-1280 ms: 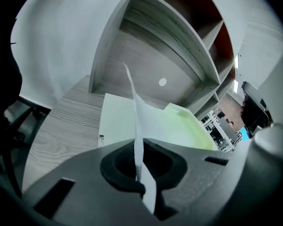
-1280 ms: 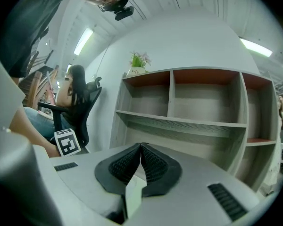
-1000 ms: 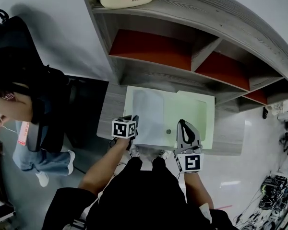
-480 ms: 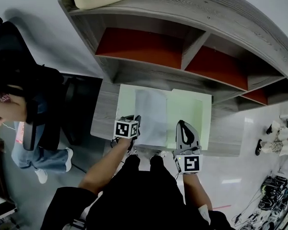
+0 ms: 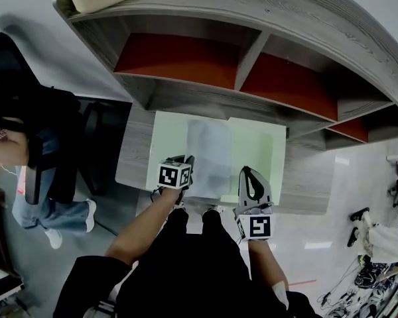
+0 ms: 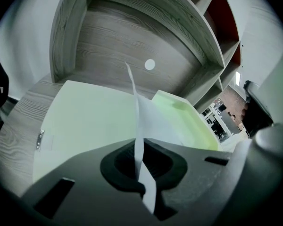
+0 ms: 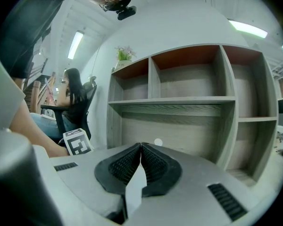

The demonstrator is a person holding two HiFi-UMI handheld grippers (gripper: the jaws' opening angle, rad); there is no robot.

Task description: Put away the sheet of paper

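Paper (image 5: 209, 152): sheet over green mat (image 5: 163, 134) on desk (image 5: 129, 152), near edge pinched in the closed jaws of left gripper (image 5: 186, 163) and right gripper (image 5: 247, 172), forearms stretched forward side by side, both grippers pointing at shelf (image 5: 205, 99).

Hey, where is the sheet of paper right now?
In the head view, the sheet of paper is centre-left, over the open green folder on the desk, with its near edge pinched in the left claw.
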